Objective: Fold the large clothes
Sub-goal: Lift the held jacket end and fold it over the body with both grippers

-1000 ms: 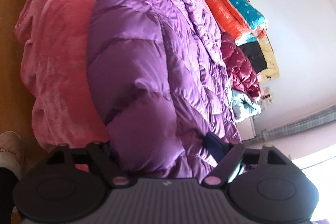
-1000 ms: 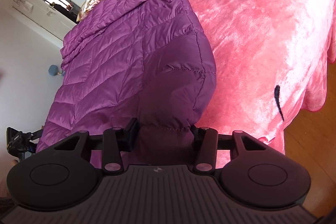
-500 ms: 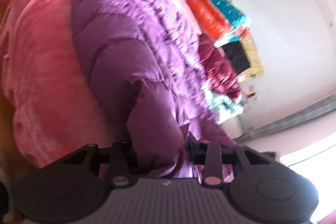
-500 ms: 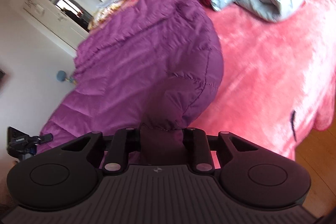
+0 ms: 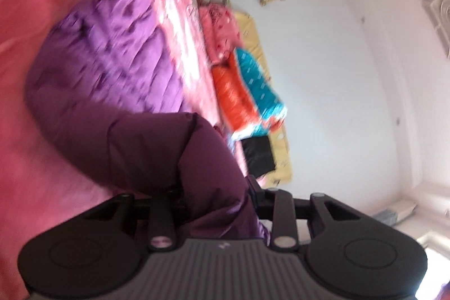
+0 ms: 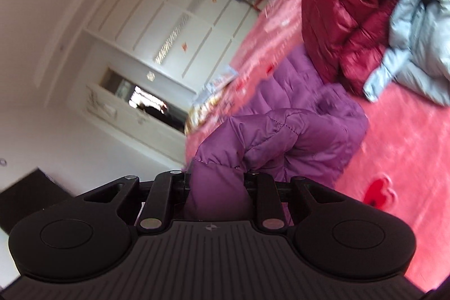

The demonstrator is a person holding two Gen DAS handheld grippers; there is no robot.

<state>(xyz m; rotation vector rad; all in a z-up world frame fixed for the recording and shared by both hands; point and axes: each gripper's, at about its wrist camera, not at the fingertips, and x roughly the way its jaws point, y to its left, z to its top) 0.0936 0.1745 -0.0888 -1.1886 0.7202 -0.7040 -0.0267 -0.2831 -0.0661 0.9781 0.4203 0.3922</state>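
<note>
1. Now both grippers are clamped on the purple coat: the left gripper pinches a thick fold of it, and the right gripper pinches another puffy edge, fabric filling the gap between the fingers in each view
2. Their jaws have just been closing, and the padding is squeezed between them in both wrist views
3. Most of the coat lies on the pink bed, while the gripped end is raised off the cover and bends back toward the cameras
4. Beyond it, near the far side of the bed, sit a dark red jacket and a pale blue jacket, apart from the purple one; a stack of bright bedding lies along the wall
5. Judged from this, the step in hand is the first fold: the near end has been taken up at two points and is to be carried over the body of the coat
6. That next move calls for both hands travelling together at the same height, keeping the edge taut between them, then laying it flat on the upper half before letting go
7. Puffy, slippery fabric may slide out of a shallow pinch, so the grip should stay firm until the edge rests
</note>
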